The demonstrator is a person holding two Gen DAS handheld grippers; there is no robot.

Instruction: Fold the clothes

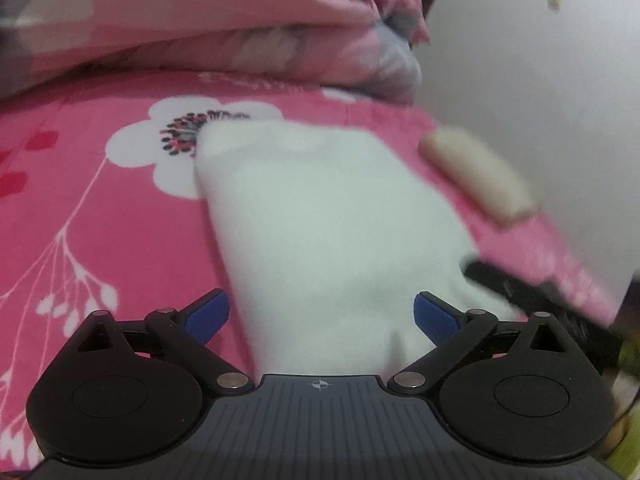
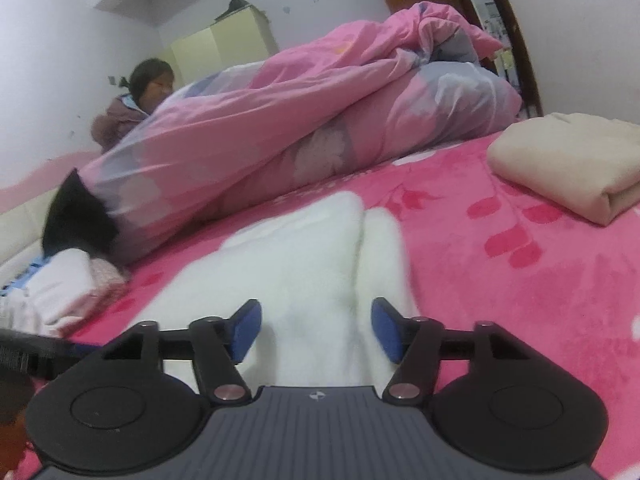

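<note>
On pink bedsheet (image 2: 520,280) | white garment (image 1: 320,220) | both tools (image 1: 322,316) (image 2: 316,330) spread wide

White garment (image 1: 320,220) on pink white-flowered blanket (image 1: 100,208); beige folded cloth (image 2: 568,160).

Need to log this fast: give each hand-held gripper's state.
Left hand-held gripper: open, white garment between its fingers, not clamped.
Right hand-held gripper: open, same.

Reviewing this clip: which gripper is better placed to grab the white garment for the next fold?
Probably the right gripper: open, with a raised fold of the white garment between its fingers. The left gripper is also open, over flatter cloth.
</note>
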